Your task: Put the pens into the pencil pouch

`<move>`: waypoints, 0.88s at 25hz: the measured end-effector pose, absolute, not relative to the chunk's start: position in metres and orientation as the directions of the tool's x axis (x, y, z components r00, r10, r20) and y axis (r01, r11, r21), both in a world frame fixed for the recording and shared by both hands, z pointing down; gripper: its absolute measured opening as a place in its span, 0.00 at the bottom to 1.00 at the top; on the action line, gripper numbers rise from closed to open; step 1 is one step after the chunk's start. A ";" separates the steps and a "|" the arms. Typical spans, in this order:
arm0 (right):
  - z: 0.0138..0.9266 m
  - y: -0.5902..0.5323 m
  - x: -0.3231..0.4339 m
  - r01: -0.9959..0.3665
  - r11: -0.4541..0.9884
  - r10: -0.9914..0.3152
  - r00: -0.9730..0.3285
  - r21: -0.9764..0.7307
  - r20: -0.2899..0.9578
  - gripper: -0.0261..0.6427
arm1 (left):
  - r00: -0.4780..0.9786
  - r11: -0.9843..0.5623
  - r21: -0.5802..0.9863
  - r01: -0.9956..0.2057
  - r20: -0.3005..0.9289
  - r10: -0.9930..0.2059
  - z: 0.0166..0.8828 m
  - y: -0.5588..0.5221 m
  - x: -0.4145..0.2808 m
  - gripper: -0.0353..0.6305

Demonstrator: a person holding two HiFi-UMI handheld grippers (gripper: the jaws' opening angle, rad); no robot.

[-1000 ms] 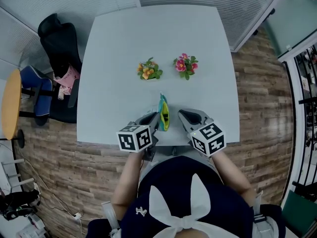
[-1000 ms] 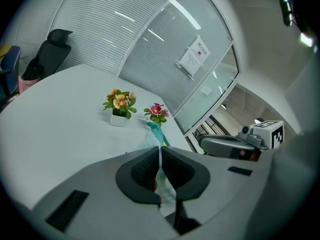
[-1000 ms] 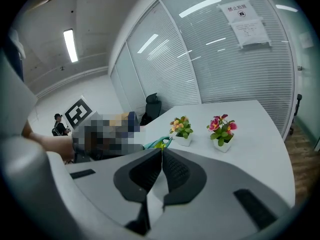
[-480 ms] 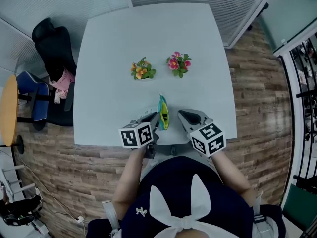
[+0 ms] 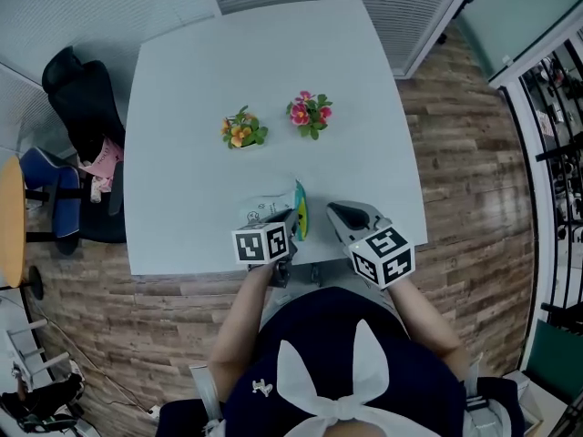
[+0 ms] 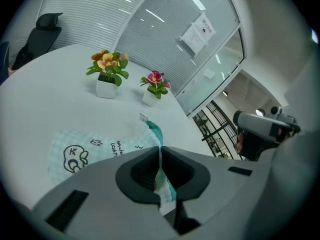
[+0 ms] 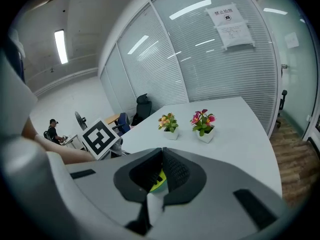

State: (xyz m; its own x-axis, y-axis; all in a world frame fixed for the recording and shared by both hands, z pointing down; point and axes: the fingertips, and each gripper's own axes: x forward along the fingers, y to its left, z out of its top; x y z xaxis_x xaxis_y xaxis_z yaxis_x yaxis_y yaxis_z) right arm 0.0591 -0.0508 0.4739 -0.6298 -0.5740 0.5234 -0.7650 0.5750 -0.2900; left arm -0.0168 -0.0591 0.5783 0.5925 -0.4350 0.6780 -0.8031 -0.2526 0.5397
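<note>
The pencil pouch is pale green check cloth with black doodles and a teal edge. It lies on the white table near the front edge, and its near edge is lifted. My left gripper is shut on that teal edge, and the cloth runs between the jaws. My right gripper hangs a little to the right of the pouch with its jaws together. A yellow-green bit and a white strip show in the hollow behind its tips; I cannot tell what they are. I see no loose pens.
Two small flower pots stand mid-table, one with orange flowers and one with pink flowers. A black office chair is left of the table. Glass walls with blinds run behind it. Wood floor lies to the right.
The pouch stood upright between the grippers and now lies spread to the left on the table. My left gripper has sunk with it. The right gripper has hardly shifted.
</note>
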 end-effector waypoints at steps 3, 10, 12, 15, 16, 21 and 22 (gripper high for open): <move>0.476 -0.048 0.068 -0.777 0.558 -0.583 -0.617 -0.293 0.528 0.05 | 0.587 -0.257 0.530 -0.808 0.692 -0.420 0.590 -0.058 -0.011 0.10; 0.480 -0.040 0.086 -0.799 0.524 -0.596 -0.591 -0.294 0.543 0.05 | 0.575 -0.258 0.514 -0.818 0.715 -0.398 0.613 -0.055 0.001 0.10; 0.481 -0.038 0.089 -0.802 0.520 -0.597 -0.588 -0.294 0.546 0.05 | 0.569 -0.258 0.507 -0.822 0.726 -0.386 0.620 -0.053 0.004 0.10; 0.482 -0.037 0.092 -0.804 0.516 -0.597 -0.585 -0.295 0.550 0.05 | 0.557 -0.260 0.493 -0.831 0.744 -0.370 0.630 -0.051 0.007 0.10; 0.482 -0.037 0.093 -0.805 0.515 -0.596 -0.584 -0.296 0.551 0.05 | 0.552 -0.257 0.489 -0.834 0.748 -0.368 0.633 -0.050 0.007 0.10; 0.484 -0.035 0.093 -0.804 0.515 -0.591 -0.584 -0.297 0.556 0.05 | 0.534 -0.259 0.468 -0.845 0.770 -0.350 0.644 -0.046 0.008 0.10; 0.485 -0.036 0.093 -0.804 0.515 -0.590 -0.585 -0.298 0.557 0.05 | 0.535 -0.262 0.469 -0.844 0.772 -0.344 0.646 -0.045 0.009 0.10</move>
State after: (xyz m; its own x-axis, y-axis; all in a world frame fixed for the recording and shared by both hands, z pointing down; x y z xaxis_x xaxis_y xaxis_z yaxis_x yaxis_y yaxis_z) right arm 0.0930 -0.0355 0.4848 -0.5845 -0.5898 0.5572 -0.8037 0.5152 -0.2977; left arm 0.0086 -0.0454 0.6462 0.5353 -0.3436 0.7716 -0.8437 -0.2619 0.4687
